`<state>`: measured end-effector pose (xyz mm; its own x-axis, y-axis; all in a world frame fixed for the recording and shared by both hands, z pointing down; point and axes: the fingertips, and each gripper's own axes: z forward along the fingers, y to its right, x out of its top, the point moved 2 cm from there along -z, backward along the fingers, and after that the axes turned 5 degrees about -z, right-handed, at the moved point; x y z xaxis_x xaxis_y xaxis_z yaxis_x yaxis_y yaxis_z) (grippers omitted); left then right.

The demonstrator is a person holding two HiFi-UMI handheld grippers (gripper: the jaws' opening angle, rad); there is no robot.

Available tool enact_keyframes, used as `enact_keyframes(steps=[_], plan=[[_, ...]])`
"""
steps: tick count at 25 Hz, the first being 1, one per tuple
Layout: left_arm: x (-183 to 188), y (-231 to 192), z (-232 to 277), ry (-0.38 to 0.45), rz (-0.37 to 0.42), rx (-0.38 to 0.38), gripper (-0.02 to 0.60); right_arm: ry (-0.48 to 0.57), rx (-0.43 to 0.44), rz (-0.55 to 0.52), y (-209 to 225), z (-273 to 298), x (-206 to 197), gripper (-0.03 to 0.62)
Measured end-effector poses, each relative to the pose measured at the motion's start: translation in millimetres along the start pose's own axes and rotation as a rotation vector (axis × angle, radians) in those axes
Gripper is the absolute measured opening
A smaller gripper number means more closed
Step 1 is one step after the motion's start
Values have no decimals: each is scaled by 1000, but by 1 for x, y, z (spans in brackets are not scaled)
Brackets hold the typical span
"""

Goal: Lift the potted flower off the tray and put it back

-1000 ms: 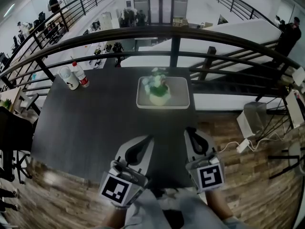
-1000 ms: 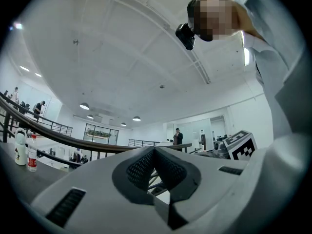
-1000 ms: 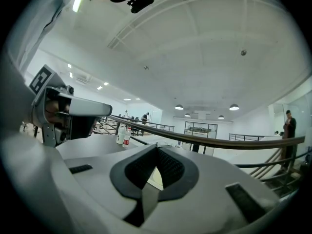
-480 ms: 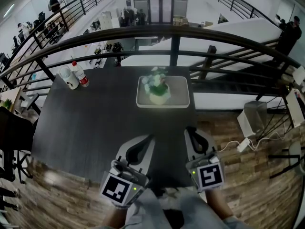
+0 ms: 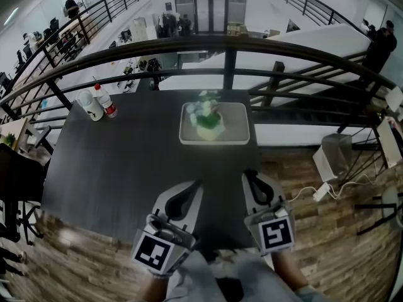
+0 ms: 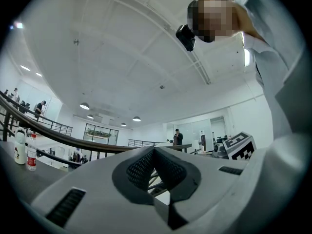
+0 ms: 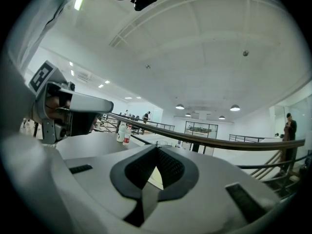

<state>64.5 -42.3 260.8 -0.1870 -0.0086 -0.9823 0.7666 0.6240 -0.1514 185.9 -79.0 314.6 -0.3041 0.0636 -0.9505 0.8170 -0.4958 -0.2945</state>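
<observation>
The left gripper [image 5: 197, 184] and the right gripper [image 5: 247, 173] are held side by side, a little apart, over the near edge of the dark table [image 5: 113, 162], and both are pointed away from the person. In the left gripper view the jaws are seen brought together, the ribbed pads meeting at the tips, and nothing is caught between them. The same is seen in the right gripper view: the jaws are closed on each other, with nothing in them.

The potted flower [image 5: 208, 119] is found straight ahead of the grippers, well apart from their tips and nearer the left gripper's line than the right's. It is set upright in the pale tray [image 5: 236, 129], in the tray's left half. The tray is laid at the table's far edge, beyond both grippers. A white bottle [image 5: 90, 104] and a red-labelled bottle [image 5: 108, 100] are stood just beside each other at the far corner, ahead of the left gripper and well off to its left. A dark railing [image 5: 230, 43] is seen beyond the tray.
</observation>
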Motion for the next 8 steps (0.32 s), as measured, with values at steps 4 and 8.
enact_keyframes(steps=[4, 8], plan=[[-1, -2, 0, -1, 0, -1, -2, 0, -1, 3, 0, 1, 0, 2], [-2, -1, -1, 0, -1, -4, -2, -2, -4, 10, -1, 0, -1, 2]])
